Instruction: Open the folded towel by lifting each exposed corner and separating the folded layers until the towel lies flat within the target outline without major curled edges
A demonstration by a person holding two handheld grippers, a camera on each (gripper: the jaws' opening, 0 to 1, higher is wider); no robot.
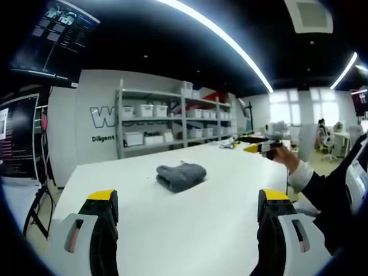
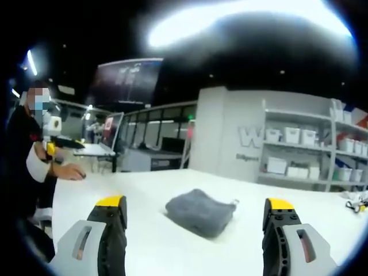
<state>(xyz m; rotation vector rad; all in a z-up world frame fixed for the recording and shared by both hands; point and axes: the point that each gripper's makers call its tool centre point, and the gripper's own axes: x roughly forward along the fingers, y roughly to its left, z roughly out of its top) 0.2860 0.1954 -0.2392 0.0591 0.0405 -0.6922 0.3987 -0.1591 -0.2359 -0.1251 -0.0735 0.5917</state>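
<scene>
Grey folded towel on white table, untouched

Both tongs, left and right, hung with jaws wide apart, holding nothing, raised and pointing forward.

Bright ceiling light strips, blown-out glare and softer focus in the right gripper view, fisheye-bent edges.

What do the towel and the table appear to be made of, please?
The towel looks like soft grey terry or microfibre cloth: matt, slightly fuzzy, with rounded, slumping folds. The table seems to have a hard white top, perhaps laminate or painted board: flat, even, with a faint sheen; the exact material cannot be told.
</scene>
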